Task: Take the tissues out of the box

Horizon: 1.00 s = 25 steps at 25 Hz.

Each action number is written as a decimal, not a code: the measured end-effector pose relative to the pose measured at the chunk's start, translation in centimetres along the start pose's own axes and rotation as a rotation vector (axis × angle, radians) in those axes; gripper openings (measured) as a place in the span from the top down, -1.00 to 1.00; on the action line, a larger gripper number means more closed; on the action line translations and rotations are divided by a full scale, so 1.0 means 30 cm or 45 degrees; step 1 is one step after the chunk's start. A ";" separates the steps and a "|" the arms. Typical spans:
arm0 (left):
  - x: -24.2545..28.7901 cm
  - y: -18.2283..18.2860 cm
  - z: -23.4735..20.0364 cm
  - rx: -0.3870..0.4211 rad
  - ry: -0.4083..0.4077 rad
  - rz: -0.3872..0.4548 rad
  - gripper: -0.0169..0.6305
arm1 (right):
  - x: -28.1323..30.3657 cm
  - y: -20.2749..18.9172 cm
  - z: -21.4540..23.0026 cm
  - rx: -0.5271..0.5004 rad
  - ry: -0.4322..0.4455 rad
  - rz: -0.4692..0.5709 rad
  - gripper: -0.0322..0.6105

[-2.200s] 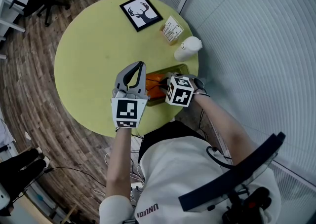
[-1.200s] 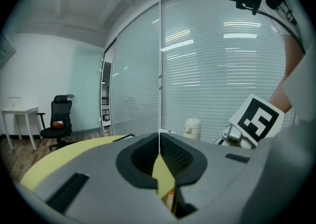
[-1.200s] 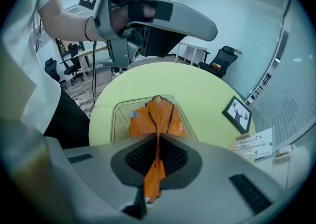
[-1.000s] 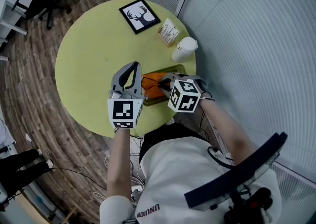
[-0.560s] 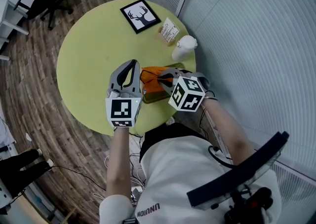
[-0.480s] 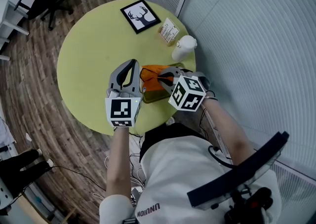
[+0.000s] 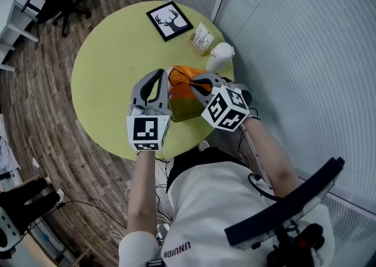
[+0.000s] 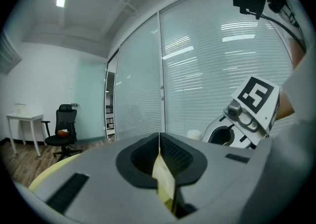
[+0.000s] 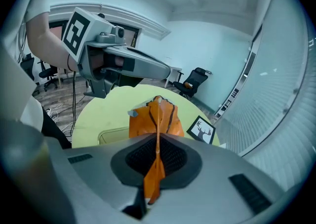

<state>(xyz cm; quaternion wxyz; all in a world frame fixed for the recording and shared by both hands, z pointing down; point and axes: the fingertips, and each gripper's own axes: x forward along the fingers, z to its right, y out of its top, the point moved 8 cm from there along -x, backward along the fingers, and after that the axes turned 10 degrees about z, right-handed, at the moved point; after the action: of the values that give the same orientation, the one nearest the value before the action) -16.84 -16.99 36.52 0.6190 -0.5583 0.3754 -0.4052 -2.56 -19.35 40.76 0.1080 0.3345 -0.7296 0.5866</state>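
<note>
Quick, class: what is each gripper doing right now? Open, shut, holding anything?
Left gripper: shut on the box wall.
Right gripper: shut on the orange pack.

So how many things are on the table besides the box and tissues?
3: a deer picture farthest, a carton beside it, a white jar nearest the box. Others may be hidden.

The left tool (image 7: 165, 76) and right tool (image 7: 197, 85) are covering much of the box (image 7: 187, 109) in the head view, and the right one is hiding part of the orange tissue pack (image 7: 183, 76). In the left gripper view, the tool's own body is blocking all but a thin yellow strip of the box. Print on the small carton (image 7: 204, 36) is showing too small to read.
</note>
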 end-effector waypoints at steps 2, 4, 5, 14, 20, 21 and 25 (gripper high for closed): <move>0.000 0.009 0.000 0.005 0.002 0.006 0.89 | -0.008 0.007 0.009 0.012 -0.033 0.019 0.84; -0.002 0.017 0.000 0.012 0.004 0.014 0.89 | -0.017 0.014 0.016 0.020 -0.070 0.039 0.84; -0.002 0.021 0.001 0.014 0.005 0.019 0.89 | -0.022 0.017 0.021 0.025 -0.089 0.048 0.84; -0.001 0.057 0.015 0.031 0.011 0.059 0.89 | -0.069 0.033 0.063 0.072 -0.229 0.133 0.84; -0.002 0.059 0.016 0.036 0.013 0.067 0.89 | -0.090 0.037 0.072 0.068 -0.311 0.164 0.84; -0.001 0.057 0.016 0.035 0.012 0.065 0.89 | -0.092 0.037 0.072 0.068 -0.318 0.167 0.84; 0.001 0.052 0.020 0.040 0.002 0.061 0.89 | -0.093 0.033 0.073 0.066 -0.326 0.165 0.84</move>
<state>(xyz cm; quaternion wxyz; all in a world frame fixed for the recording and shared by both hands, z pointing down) -16.14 -16.71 35.01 0.6368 -0.5392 0.3828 -0.3967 -0.55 -20.30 37.82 -0.0328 0.3616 -0.7422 0.5633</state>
